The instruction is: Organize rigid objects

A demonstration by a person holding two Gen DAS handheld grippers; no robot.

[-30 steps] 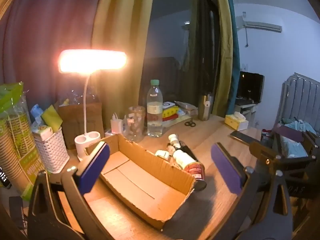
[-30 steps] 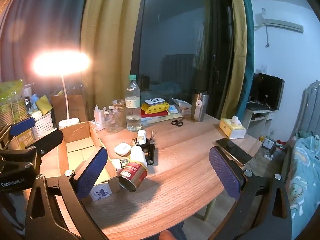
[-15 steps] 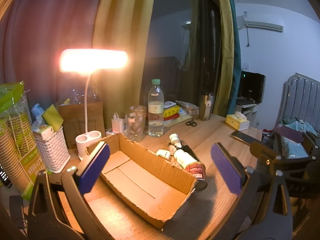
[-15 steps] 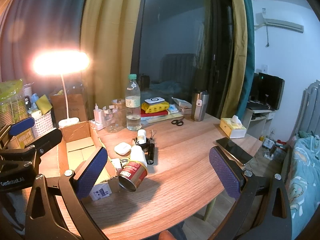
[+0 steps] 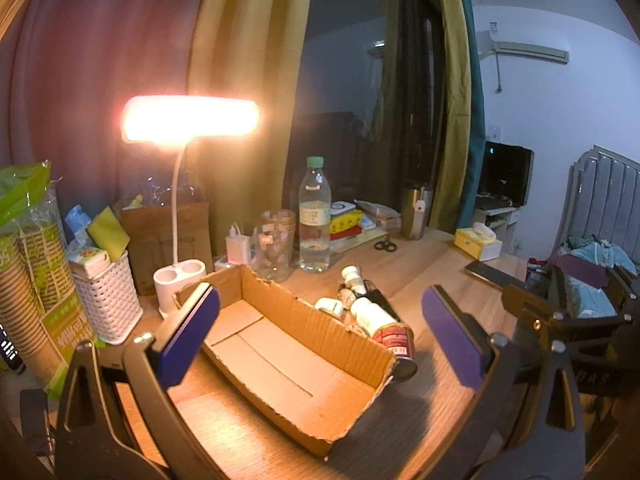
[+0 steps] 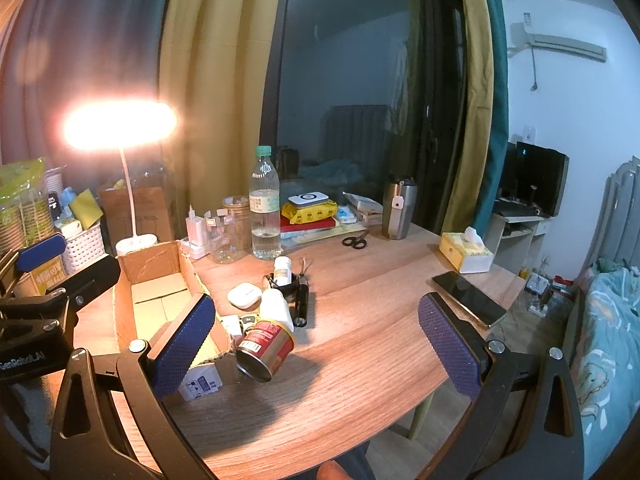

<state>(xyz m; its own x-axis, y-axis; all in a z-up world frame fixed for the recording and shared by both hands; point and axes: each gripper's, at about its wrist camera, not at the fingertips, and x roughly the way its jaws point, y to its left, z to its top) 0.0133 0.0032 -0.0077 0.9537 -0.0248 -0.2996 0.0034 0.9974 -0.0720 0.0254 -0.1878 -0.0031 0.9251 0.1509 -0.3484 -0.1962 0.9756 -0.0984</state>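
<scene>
An empty open cardboard box (image 5: 304,332) lies on the wooden table; it also shows in the right wrist view (image 6: 160,288). Beside its right wall lies a heap: a red-labelled can (image 6: 266,350) on its side, a white bottle (image 6: 276,308), a white earbud case (image 6: 245,295), a black flashlight (image 6: 302,302), a small white pill bottle (image 6: 282,270) and a small white carton (image 6: 200,385). The can (image 5: 394,342) also shows in the left wrist view. My left gripper (image 5: 320,340) is open and empty above the box. My right gripper (image 6: 318,346) is open and empty, just above the can.
A lit desk lamp (image 5: 188,120), white basket (image 5: 106,294), water bottle (image 6: 265,210), glass jar (image 5: 276,244), books (image 6: 308,216), scissors (image 6: 355,240), steel tumbler (image 6: 397,210), tissue box (image 6: 466,254) and phone (image 6: 468,298) stand around the table. The front table edge (image 6: 360,432) is near.
</scene>
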